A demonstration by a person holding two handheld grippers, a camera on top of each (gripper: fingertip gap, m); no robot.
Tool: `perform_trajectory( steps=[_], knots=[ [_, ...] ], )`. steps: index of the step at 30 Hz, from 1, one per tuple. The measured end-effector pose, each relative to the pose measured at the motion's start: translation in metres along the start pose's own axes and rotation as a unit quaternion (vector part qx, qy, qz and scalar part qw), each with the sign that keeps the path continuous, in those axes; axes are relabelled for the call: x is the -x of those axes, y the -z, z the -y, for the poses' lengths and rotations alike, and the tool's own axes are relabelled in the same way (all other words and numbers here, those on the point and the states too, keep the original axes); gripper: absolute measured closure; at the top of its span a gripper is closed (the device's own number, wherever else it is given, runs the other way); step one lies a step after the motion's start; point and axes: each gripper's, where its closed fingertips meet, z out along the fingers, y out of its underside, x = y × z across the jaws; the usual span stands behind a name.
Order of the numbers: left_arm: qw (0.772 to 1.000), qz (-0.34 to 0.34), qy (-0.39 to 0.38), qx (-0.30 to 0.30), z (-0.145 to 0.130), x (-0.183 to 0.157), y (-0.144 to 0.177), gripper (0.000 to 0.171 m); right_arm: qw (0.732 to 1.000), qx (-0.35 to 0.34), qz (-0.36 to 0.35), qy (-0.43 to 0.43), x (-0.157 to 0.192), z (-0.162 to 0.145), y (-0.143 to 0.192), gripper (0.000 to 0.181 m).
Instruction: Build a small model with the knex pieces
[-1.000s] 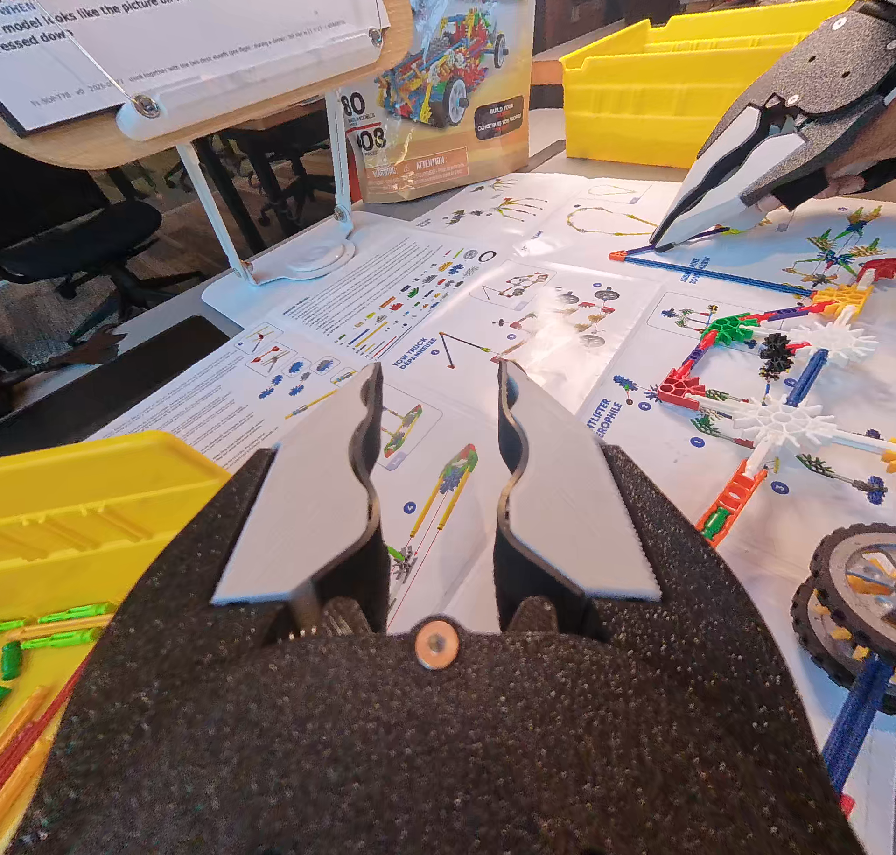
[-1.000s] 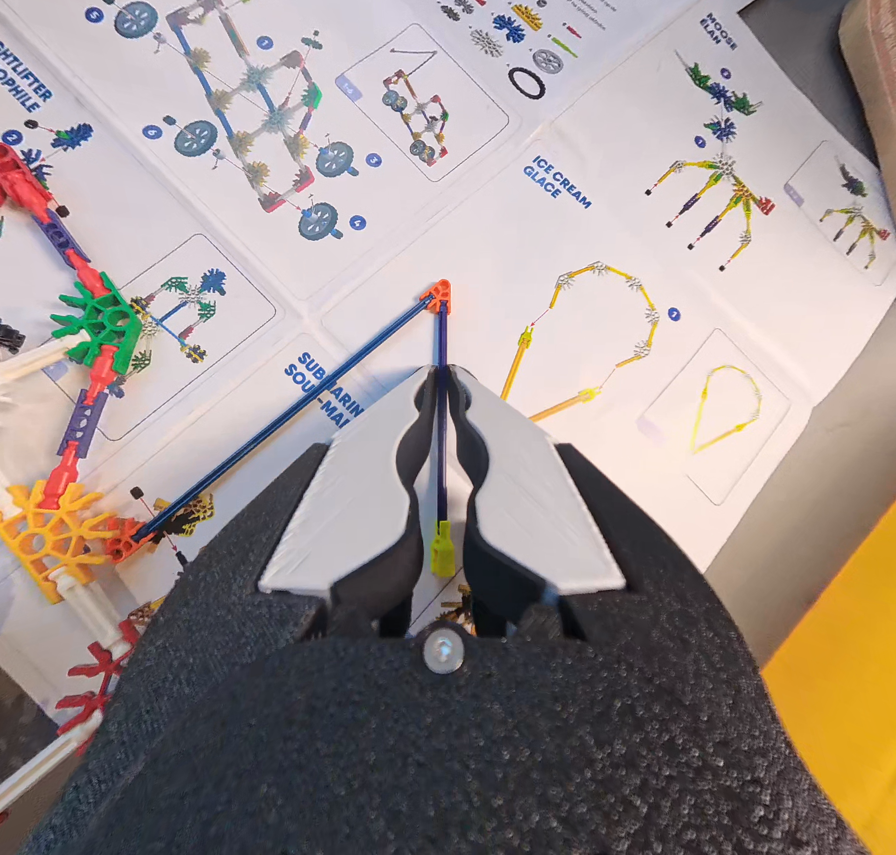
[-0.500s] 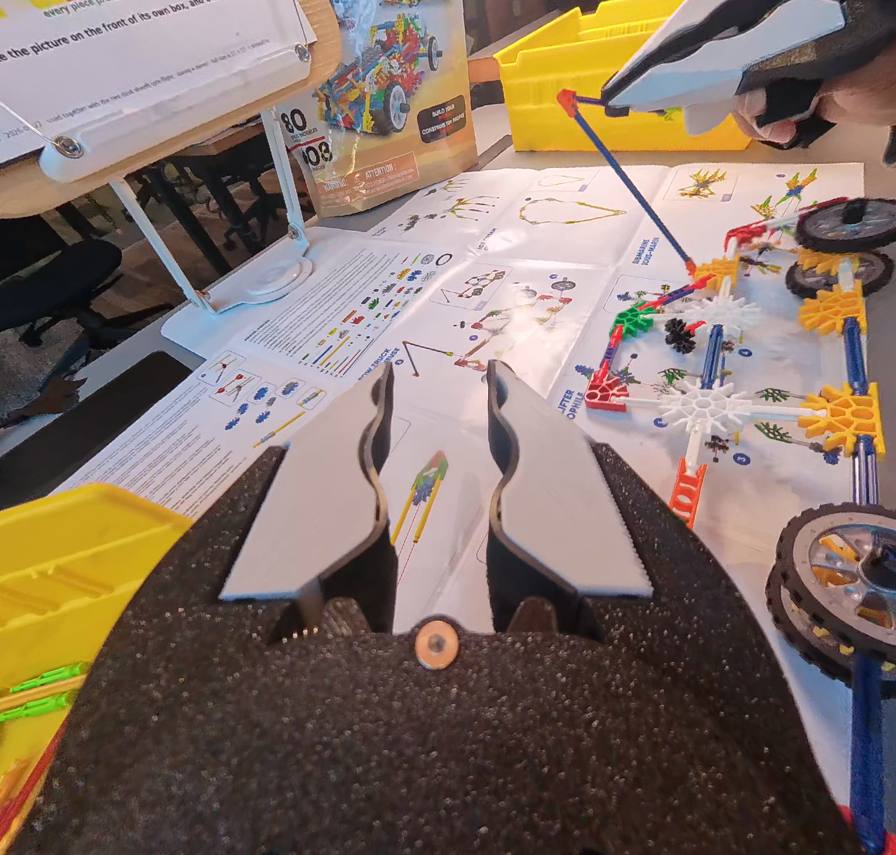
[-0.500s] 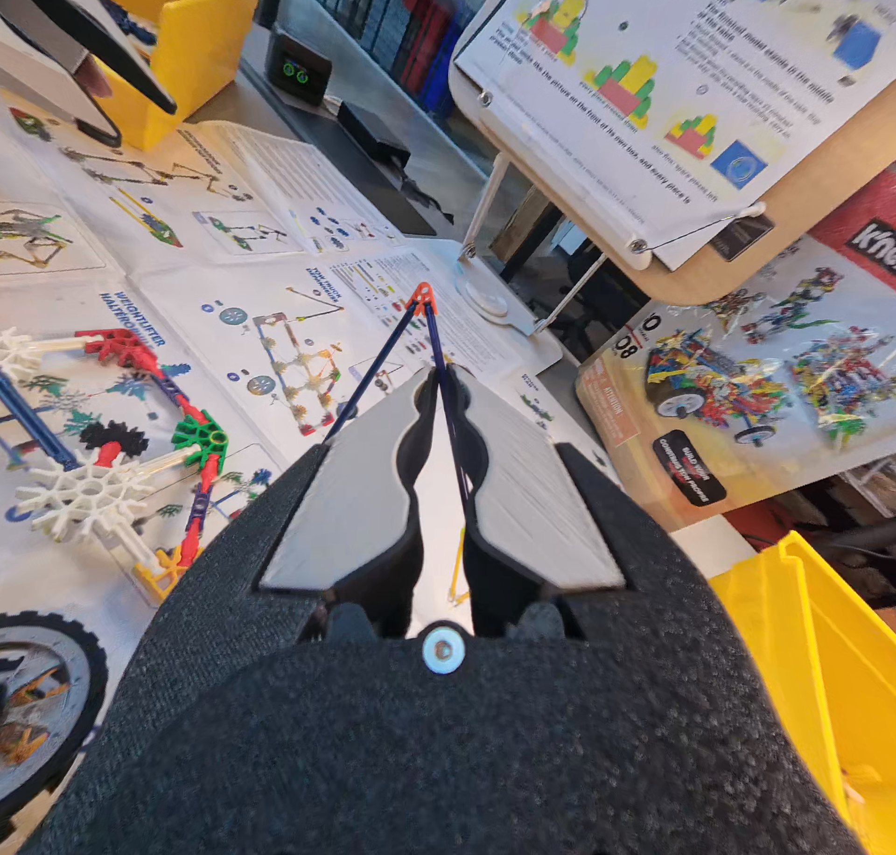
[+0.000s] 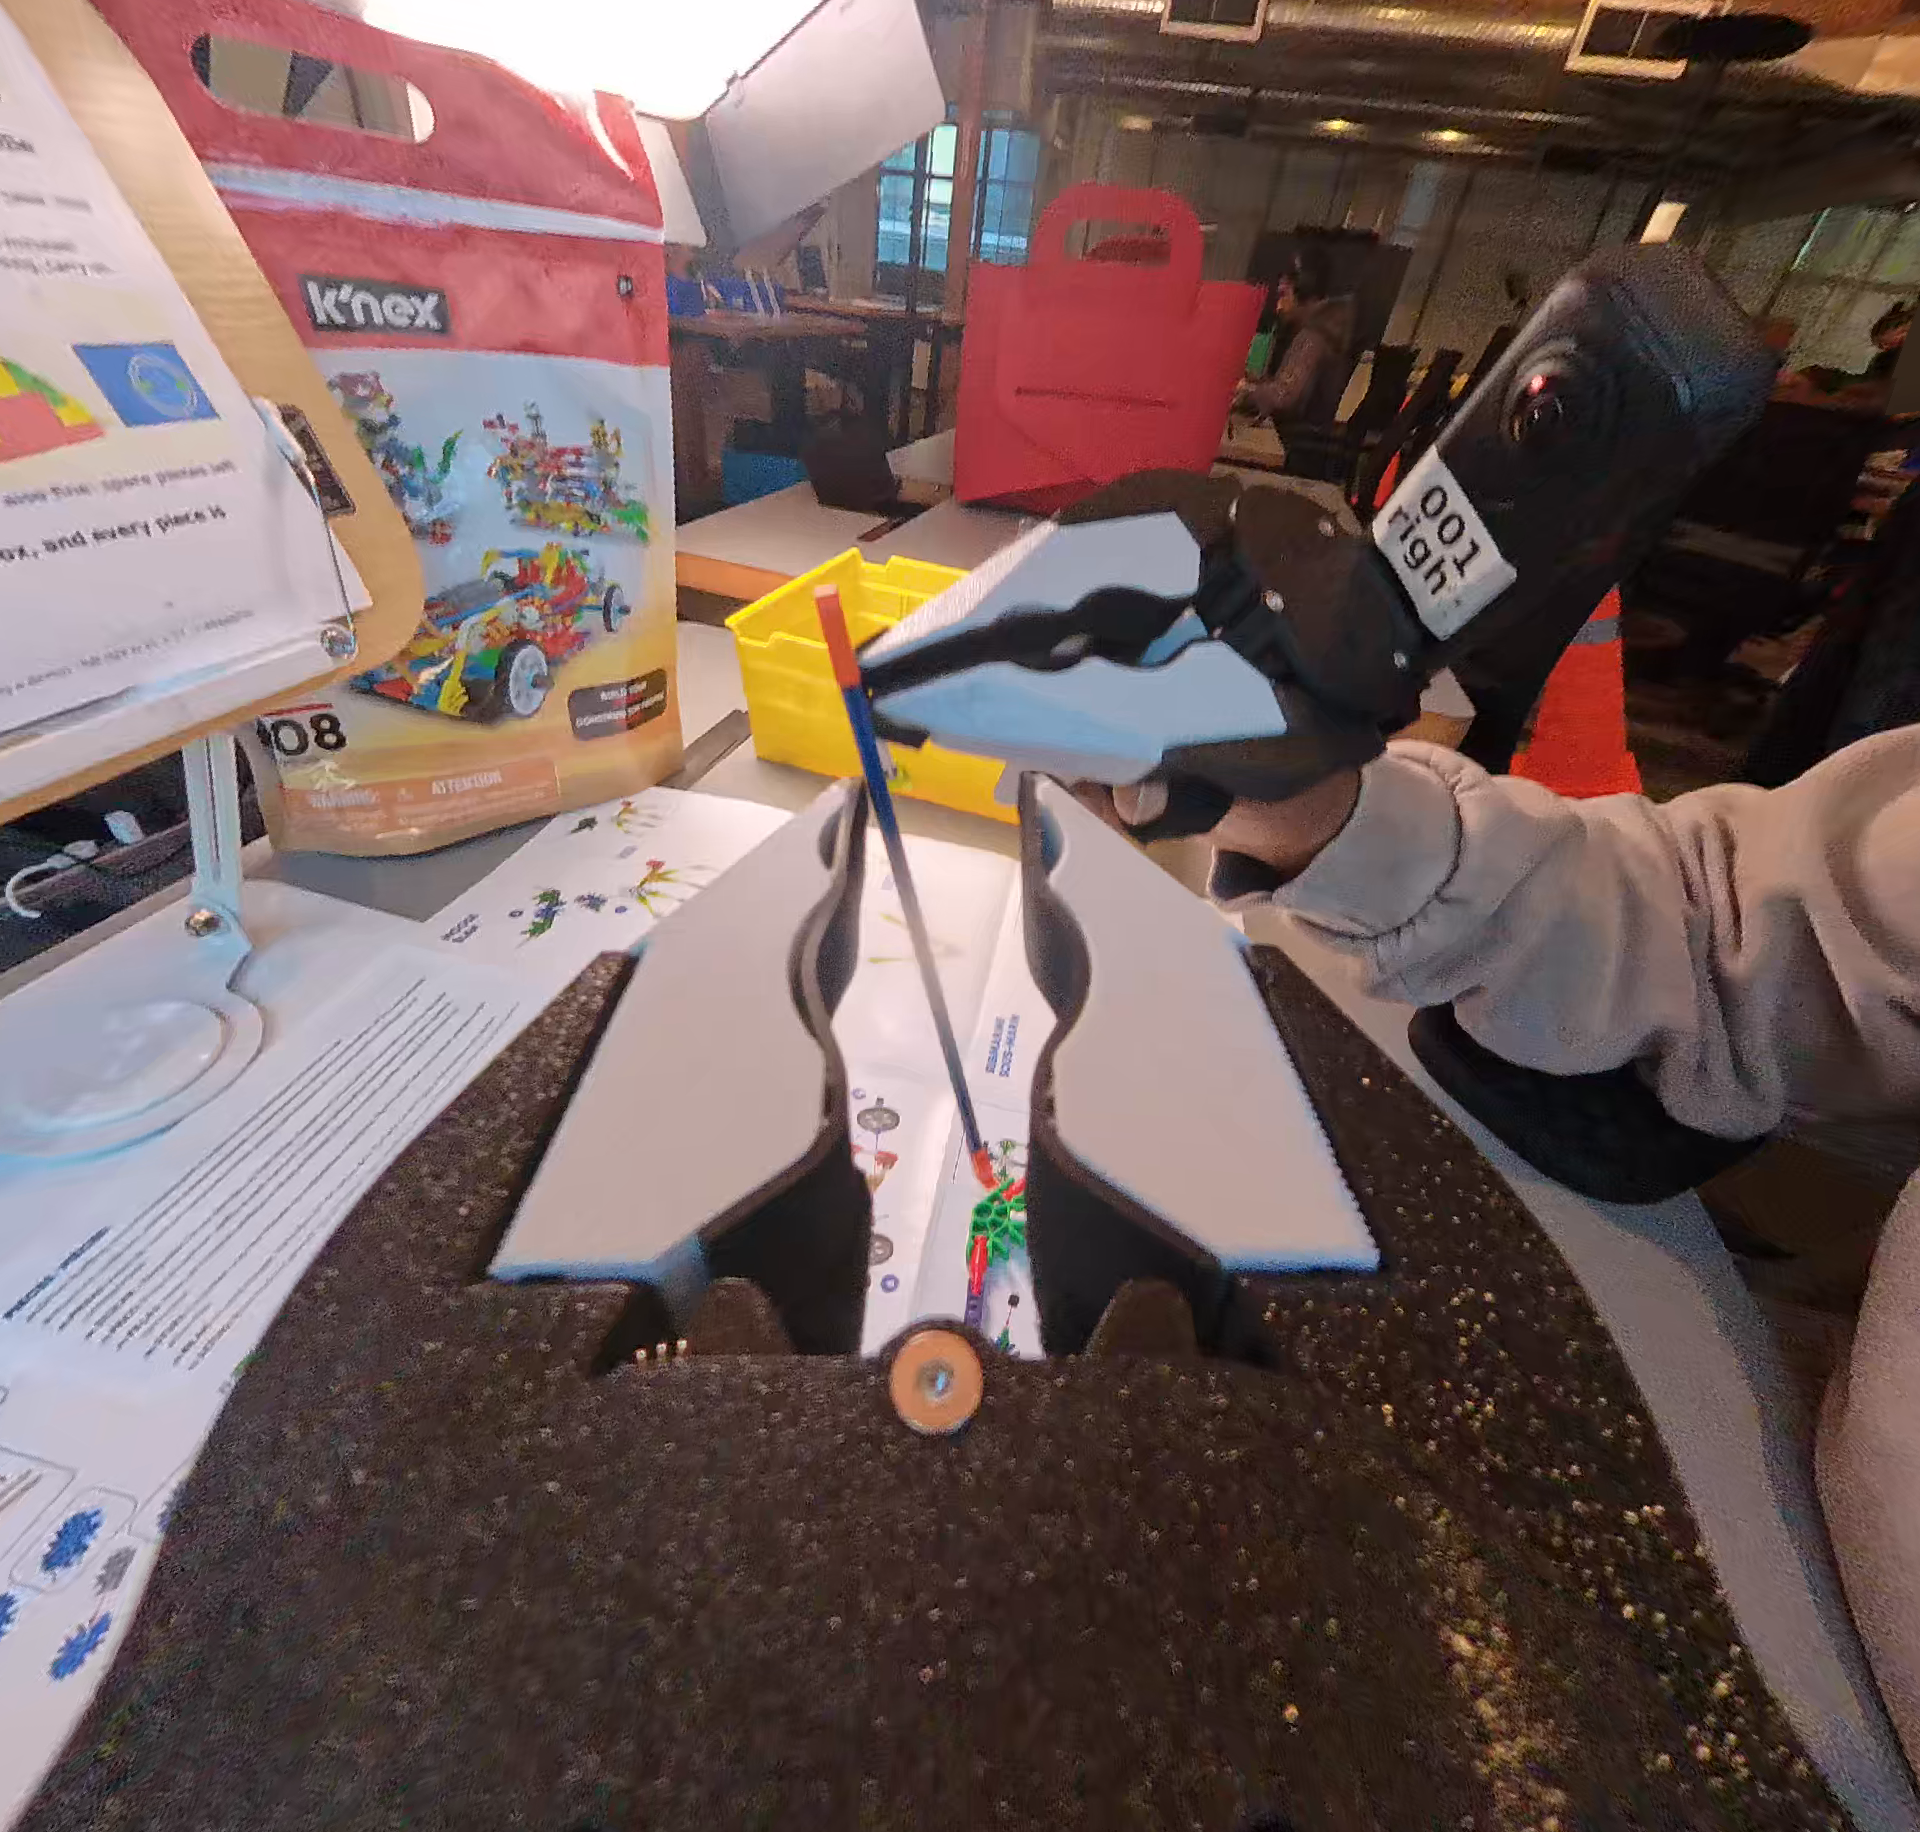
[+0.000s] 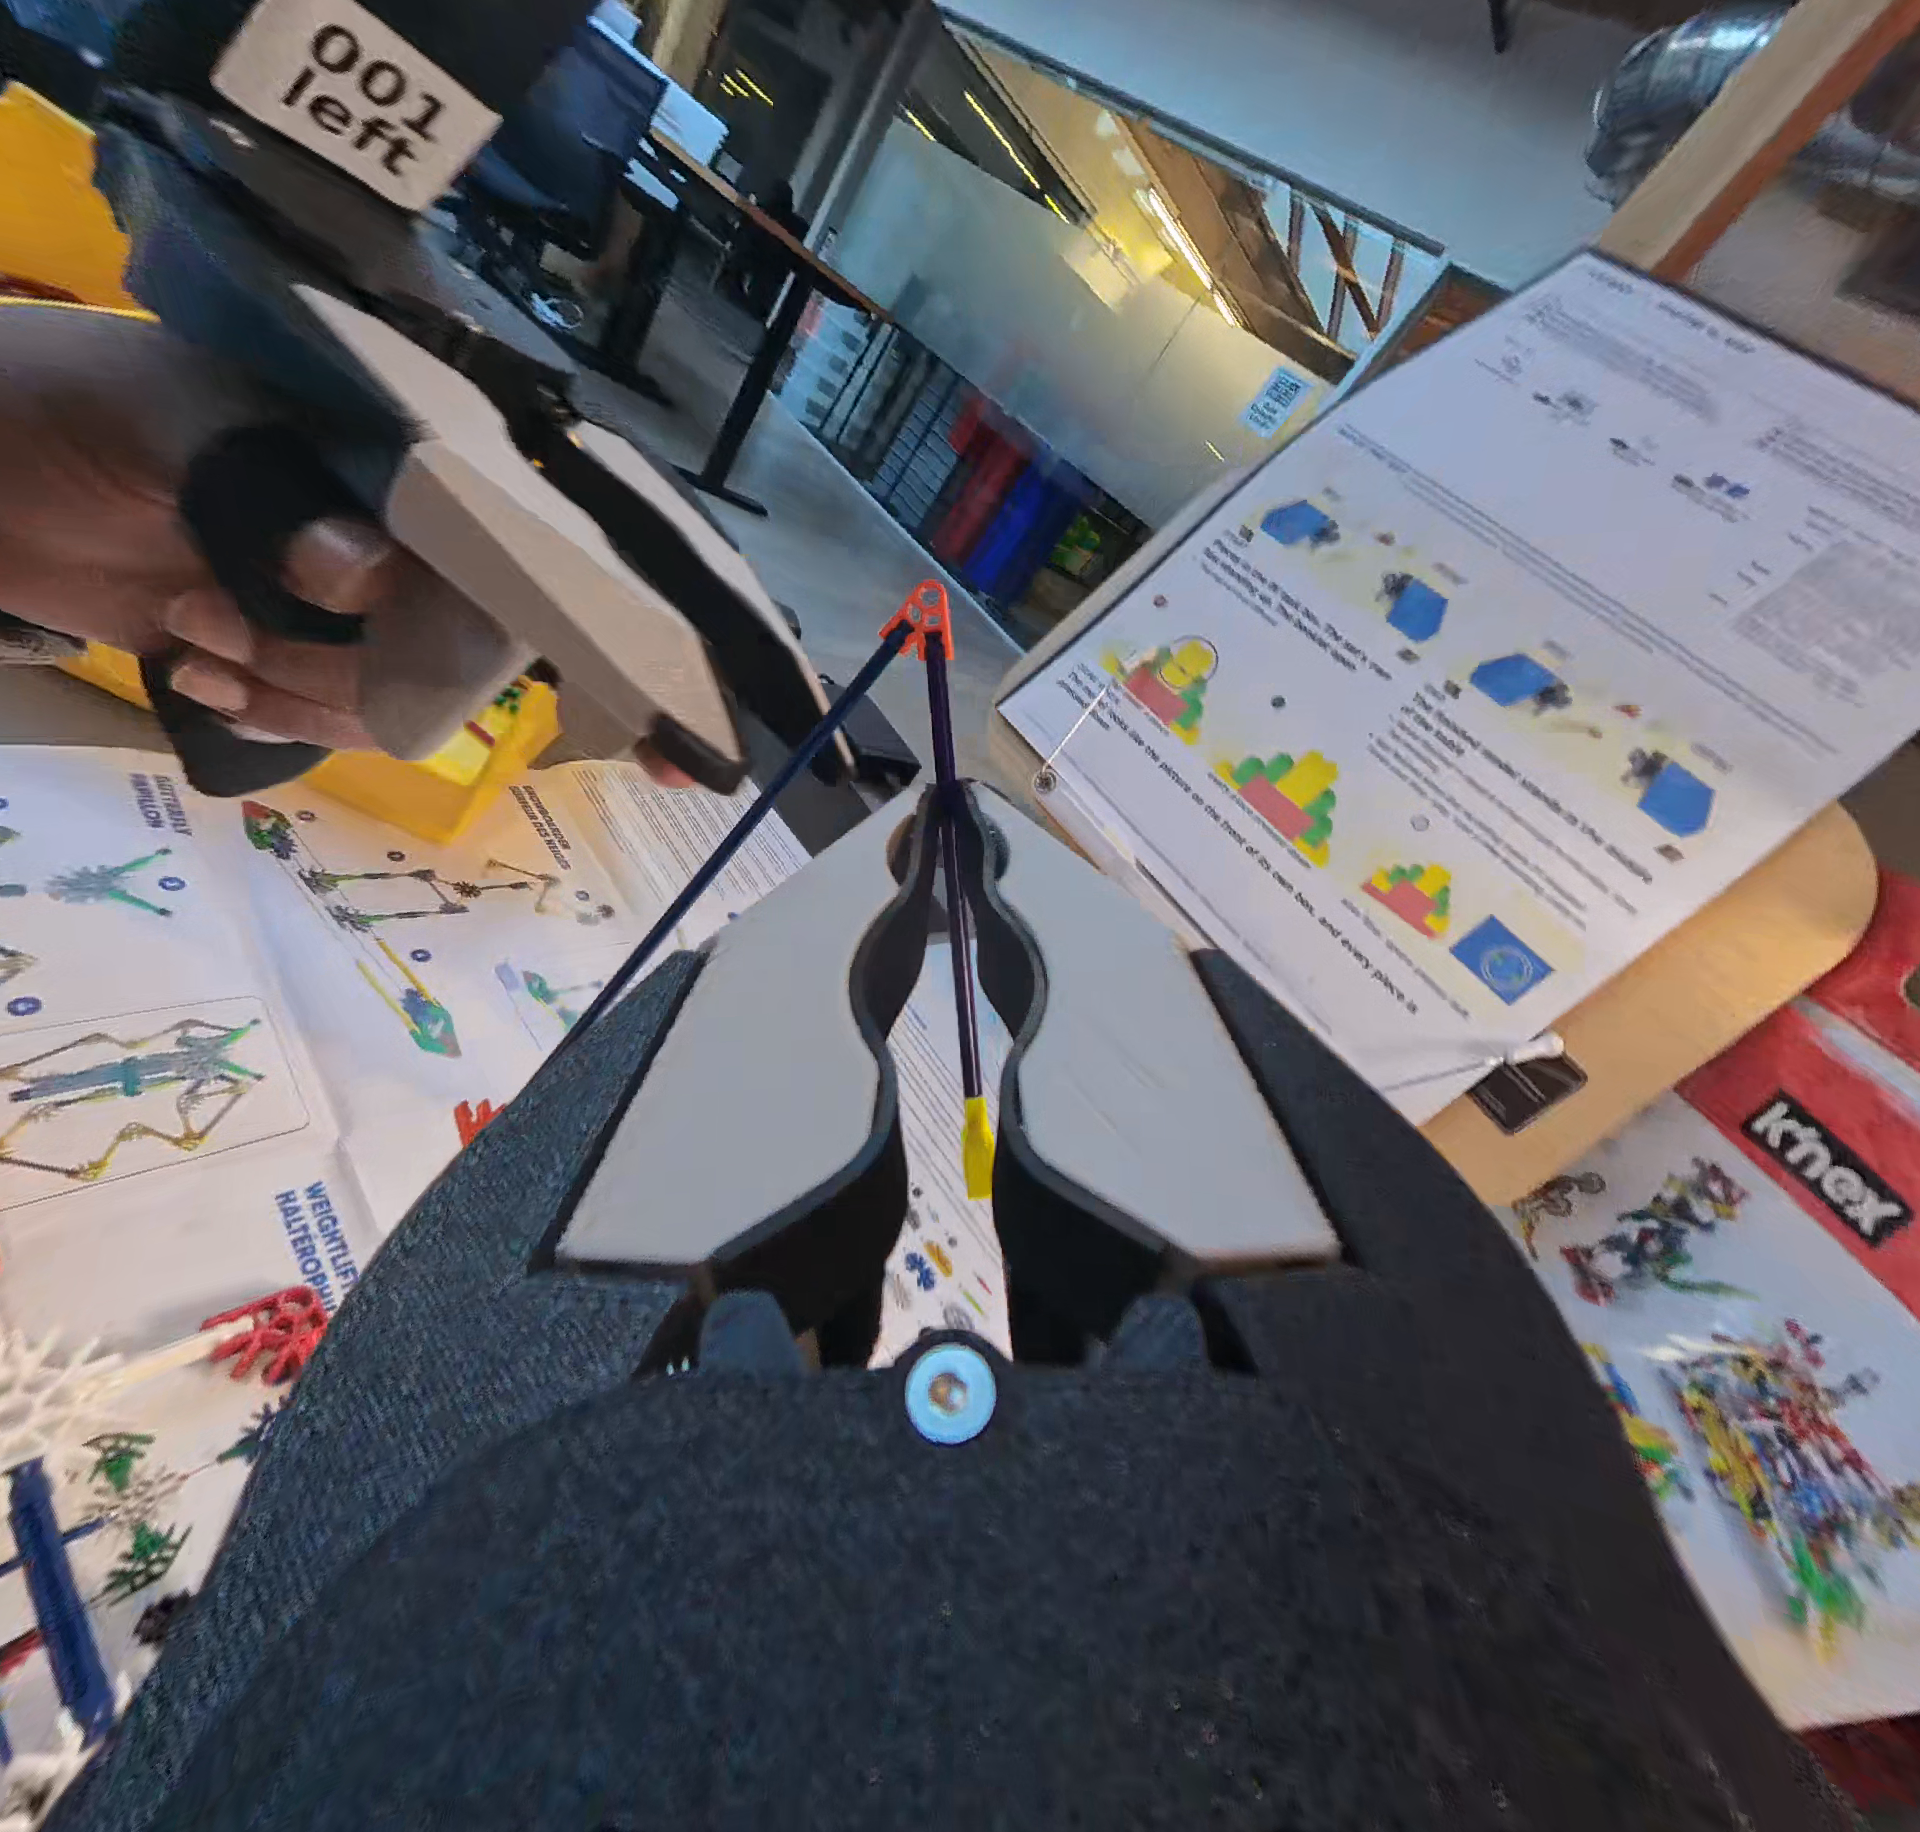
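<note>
My right gripper (image 6: 940, 795) is shut on a short dark blue rod (image 6: 956, 951) with a yellow clip (image 6: 977, 1148) at its near end. An orange connector (image 6: 920, 619) at the far end joins it to a long blue rod (image 6: 727, 847) that slants down to the built model (image 6: 260, 1335) on the sheet. My left gripper (image 5: 940, 806) is open, and the long blue rod (image 5: 914, 909) runs between its fingers without clear contact. In the left wrist view the right gripper (image 5: 873, 676) is held in the air just beyond my fingertips. The left gripper also shows in the right wrist view (image 6: 769, 743).
A printed instruction sheet (image 5: 312, 1107) covers the table. A yellow bin (image 5: 821, 681) stands behind the grippers and a toy kit bag (image 5: 468, 535) to the left. A clipboard on a white stand (image 5: 208, 847) sits at far left. A red bag (image 5: 1091, 359) stands farther back. Left and right tips are no more than a few centimetres apart. My left tips are roughly 20 cm from the built model (image 6: 260, 1335).
My right gripper has lifted the joined rods off the sheet and tilted up. My left gripper has risen and come in around the long blue rod.
</note>
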Motion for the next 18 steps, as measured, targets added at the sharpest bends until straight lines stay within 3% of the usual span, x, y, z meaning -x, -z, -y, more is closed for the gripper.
perform_trajectory(
  steps=[2, 10, 12, 18],
  knots=[
    [1.0, 0.017, -0.002, -0.007, 0.006, 0.005, 0.003, 0.171, 0.999, 0.002, -0.001, 0.032, 0.013, 0.006, -0.004, 0.18],
    [1.0, 0.005, 0.007, 0.024, -0.023, 0.014, 0.019, 0.171, 0.99, 0.02, 0.125, -0.065, 0.051, -0.015, 0.002, 0.181],
    [0.999, -0.014, 0.023, 0.024, -0.028, 0.015, 0.023, 0.171, 0.983, 0.03, 0.16, -0.084, 0.055, -0.02, 0.007, 0.173],
    [0.994, -0.044, 0.09, -0.045, -0.022, 0.023, 0.032, 0.171, 0.956, 0.056, 0.248, -0.143, 0.07, -0.043, 0.018, 0.156]
  ],
)
